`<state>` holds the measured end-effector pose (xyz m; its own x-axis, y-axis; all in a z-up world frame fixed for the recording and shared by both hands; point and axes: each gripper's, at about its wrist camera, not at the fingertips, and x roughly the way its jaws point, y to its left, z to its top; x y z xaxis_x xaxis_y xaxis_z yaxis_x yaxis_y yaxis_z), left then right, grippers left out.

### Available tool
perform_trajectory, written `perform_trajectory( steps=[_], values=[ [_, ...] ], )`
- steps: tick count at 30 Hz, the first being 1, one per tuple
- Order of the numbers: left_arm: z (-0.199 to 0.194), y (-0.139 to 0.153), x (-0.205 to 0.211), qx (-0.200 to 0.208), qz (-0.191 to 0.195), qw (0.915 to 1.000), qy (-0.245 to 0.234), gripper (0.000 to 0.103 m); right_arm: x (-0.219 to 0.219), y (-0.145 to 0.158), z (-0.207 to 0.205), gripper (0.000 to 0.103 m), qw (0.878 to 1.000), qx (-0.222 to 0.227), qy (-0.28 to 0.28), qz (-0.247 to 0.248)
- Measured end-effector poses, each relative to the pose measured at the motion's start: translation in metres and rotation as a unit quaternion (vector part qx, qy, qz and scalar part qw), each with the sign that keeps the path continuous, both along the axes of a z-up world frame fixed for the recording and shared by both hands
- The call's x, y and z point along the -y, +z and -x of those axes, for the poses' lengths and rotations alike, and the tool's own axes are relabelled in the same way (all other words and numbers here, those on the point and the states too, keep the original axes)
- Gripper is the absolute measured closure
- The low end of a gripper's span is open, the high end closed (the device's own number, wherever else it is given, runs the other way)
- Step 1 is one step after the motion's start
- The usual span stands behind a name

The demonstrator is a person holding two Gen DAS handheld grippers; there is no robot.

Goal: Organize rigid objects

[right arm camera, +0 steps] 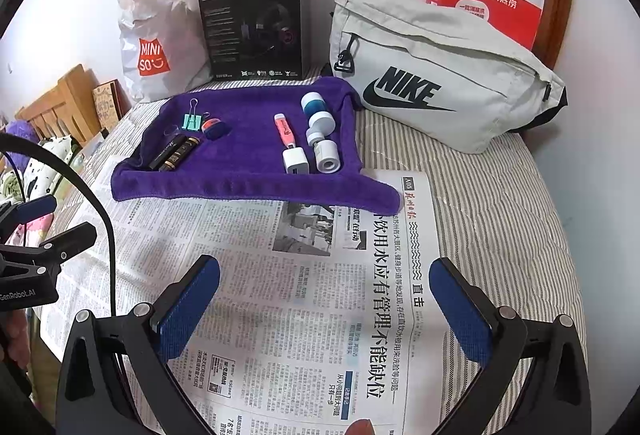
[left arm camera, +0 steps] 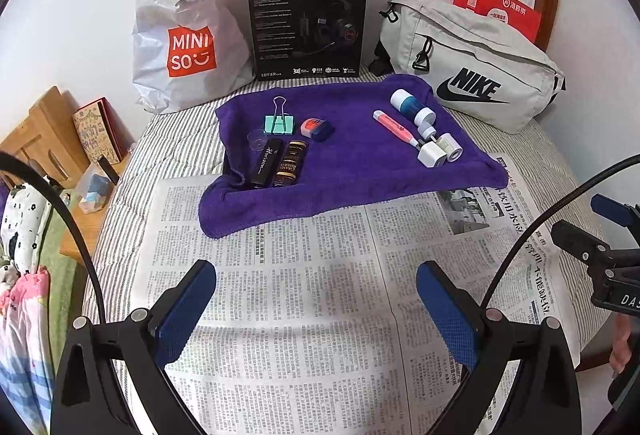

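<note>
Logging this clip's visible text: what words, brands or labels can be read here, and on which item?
"MINISO": white plastic bag.
"NIKE": grey waist bag.
"HECATE", "G2", "EDIFIER": black headset box; its fine print is unreadable.
"Horizon": black tube.
"GRAND RESERVE": brown tube.
"海底捞": red paper bag.
"A05", "直击": newspaper; body text too small.
"GenRobot.AI": left tool.

We find both views evenly and brightly lit, shadows soft. Fisheye distortion bows the edges, with black vignette corners at 10 and 2 o'clock. Newspaper point(left arm camera: 304, 299) print blurs toward 6 o'clock; the centre is sharp.
</note>
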<state>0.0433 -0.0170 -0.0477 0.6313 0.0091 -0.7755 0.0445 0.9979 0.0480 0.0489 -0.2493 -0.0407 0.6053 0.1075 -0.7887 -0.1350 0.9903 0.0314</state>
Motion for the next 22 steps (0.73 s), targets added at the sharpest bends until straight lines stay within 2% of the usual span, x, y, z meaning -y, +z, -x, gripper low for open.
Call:
perform_trajectory(
  steps=[22],
  values=[
    [0.0009, 0.0019, 0.0044, 0.012, -0.001, 0.9999, -0.004, 0.0, 0.0033, -0.0017, -0.0027, 0.0, 1.0, -0.005, -0.001, -0.004]
  ],
)
